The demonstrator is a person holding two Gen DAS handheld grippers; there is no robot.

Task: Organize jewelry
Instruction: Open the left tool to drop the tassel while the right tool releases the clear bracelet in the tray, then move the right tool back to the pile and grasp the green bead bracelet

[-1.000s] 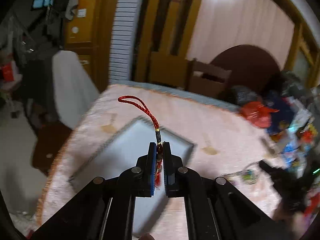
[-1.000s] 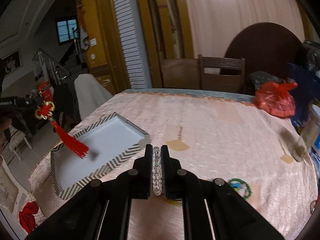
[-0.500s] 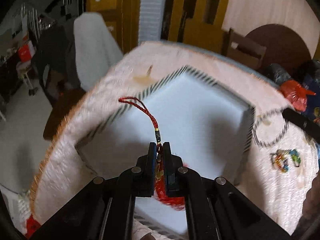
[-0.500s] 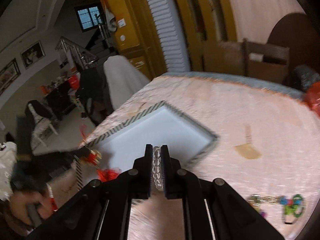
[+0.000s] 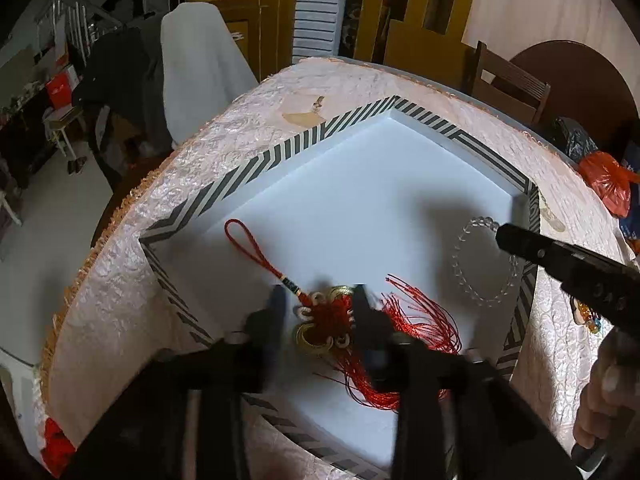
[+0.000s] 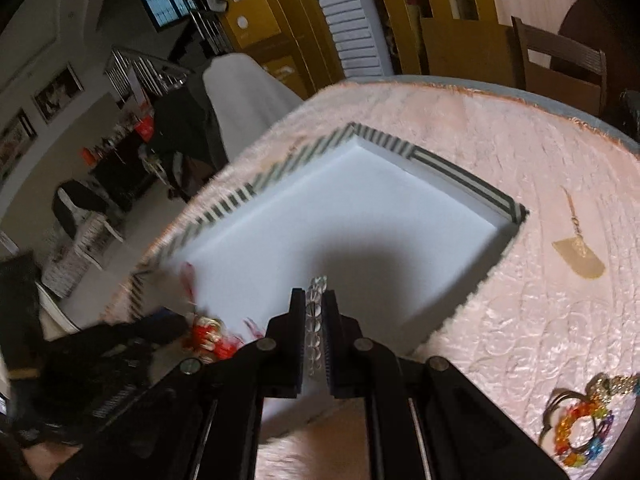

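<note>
A white tray with a black-and-white striped rim [image 5: 256, 164] [image 6: 472, 184] lies on the pink tablecloth. A red Chinese-knot tassel [image 5: 332, 316] [image 6: 206, 336] lies on the tray floor. My left gripper [image 5: 318, 300] is open, its fingers on either side of the knot. My right gripper [image 6: 314, 304] is shut on a clear bead bracelet [image 6: 316, 312] and holds it over the tray's near right part. The bracelet [image 5: 480, 264] hangs from the right gripper's tip [image 5: 520, 240] in the left wrist view.
A colourful bead bracelet [image 6: 580, 432] and a gold trinket [image 6: 616, 384] lie on the cloth to the right of the tray. A red plastic bag [image 5: 608, 180] sits at the far right. Chairs [image 6: 560, 60] stand behind the round table.
My left gripper came down over the tray and opened, and the tassel now lies on the tray floor. My right gripper moved in over the tray with the clear bracelet.
</note>
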